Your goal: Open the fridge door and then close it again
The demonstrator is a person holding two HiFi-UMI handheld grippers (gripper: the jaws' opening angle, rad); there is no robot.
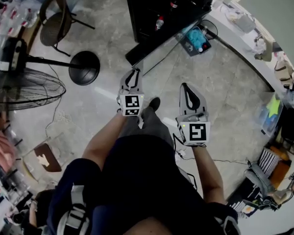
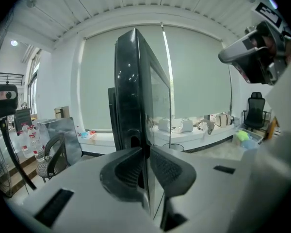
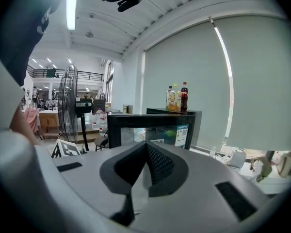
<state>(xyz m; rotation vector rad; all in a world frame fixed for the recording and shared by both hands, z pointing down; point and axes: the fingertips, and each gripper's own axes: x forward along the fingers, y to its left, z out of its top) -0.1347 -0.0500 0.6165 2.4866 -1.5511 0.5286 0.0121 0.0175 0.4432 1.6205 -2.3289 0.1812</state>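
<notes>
The black fridge (image 1: 154, 4) stands at the top of the head view, with bottles (image 3: 183, 96) on its top. Its glass door (image 1: 161, 38) is swung open towards me. My left gripper (image 1: 133, 73) sits just short of the door's free end. In the left gripper view the door (image 2: 131, 91) rises edge-on right behind the gripper (image 2: 146, 152). Its jaws are a narrow slit apart with nothing between them. My right gripper (image 1: 187, 88) hangs further back and to the right, shut and empty (image 3: 145, 147), and points at the fridge (image 3: 155, 125).
A standing fan (image 1: 19, 87) and its round base (image 1: 83, 67) are at the left, with a chair (image 1: 56, 23) behind them. A white counter (image 1: 245, 38) curves along the right. A blue-filled box (image 1: 196, 39) lies beside the fridge. My legs fill the lower middle.
</notes>
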